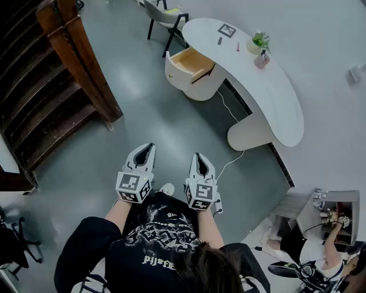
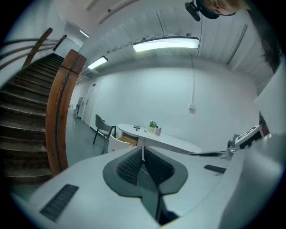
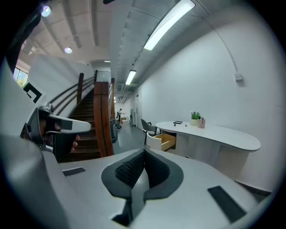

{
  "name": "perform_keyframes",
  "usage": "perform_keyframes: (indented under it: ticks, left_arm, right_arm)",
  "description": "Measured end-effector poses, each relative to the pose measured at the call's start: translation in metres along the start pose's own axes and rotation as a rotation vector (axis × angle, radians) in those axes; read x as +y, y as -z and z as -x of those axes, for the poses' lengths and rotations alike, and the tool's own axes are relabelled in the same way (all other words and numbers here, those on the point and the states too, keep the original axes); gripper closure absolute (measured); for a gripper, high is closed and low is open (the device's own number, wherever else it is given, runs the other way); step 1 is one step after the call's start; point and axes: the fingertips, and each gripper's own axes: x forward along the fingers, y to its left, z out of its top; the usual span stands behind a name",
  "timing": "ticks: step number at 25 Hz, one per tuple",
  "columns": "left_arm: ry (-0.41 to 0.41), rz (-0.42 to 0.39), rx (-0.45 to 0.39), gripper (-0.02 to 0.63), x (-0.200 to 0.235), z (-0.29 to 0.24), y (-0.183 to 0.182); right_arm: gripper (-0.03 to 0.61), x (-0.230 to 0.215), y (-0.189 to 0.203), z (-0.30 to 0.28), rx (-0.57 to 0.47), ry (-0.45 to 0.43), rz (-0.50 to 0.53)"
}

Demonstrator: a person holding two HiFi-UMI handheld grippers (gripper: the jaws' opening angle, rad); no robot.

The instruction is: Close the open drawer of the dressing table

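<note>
1. We noted the left gripper (image 2: 143, 151) with its jaws pressed together and nothing between the dark ribbed pads. It had a smooth white shell.
2. The right gripper (image 3: 144, 153) was the same: ribbed pads meeting at the tip and empty.
3. Both were held side by side, low in front of a person in a black printed shirt (image 1: 157, 240), well apart from the dressing table (image 1: 274, 91).
4. The dressing table had a smooth white top, long and curved like a bean, on rounded white pedestals, and stood against the white wall.
5. The drawer (image 1: 191, 62) stood pulled out of the rounded pedestal at the table's far end. It had a curved white front and a pale wood interior.
6. On the top sat a small potted plant (image 1: 258, 41), a pink cup (image 1: 262, 60) just beside it, and a flat square marker card (image 1: 227, 30).
7. A thin white cable (image 1: 231, 114) trailed over the glossy grey floor (image 1: 143, 114).
8. A dark-framed chair (image 1: 166, 17) stood near the drawer end.
9. A brown wooden staircase (image 1: 51, 86) with dark treads ran along the left.
</note>
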Motion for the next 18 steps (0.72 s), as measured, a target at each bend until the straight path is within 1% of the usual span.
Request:
perform_keyframes:
  ticks: [6, 10, 14, 18]
  left_arm:
    - [-0.016, -0.006, 0.003, 0.578, 0.001, -0.002, 0.002]
    - [-0.019, 0.005, -0.002, 0.578, 0.012, -0.004, 0.001]
    - [-0.002, 0.013, 0.006, 0.578, 0.024, -0.022, -0.001]
    - [0.035, -0.005, 0.028, 0.578, 0.038, -0.046, -0.008]
  right_arm:
    - [0.552, -0.006, 0.001, -0.004, -0.004, 0.007, -0.011]
    - [0.552, -0.004, -0.002, -0.012, -0.017, 0.020, -0.018]
    - [0.552, -0.005, -0.003, -0.032, -0.015, 0.013, -0.044]
    - [0.552, -0.011, -0.010, -0.053, -0.008, 0.050, -0.062]
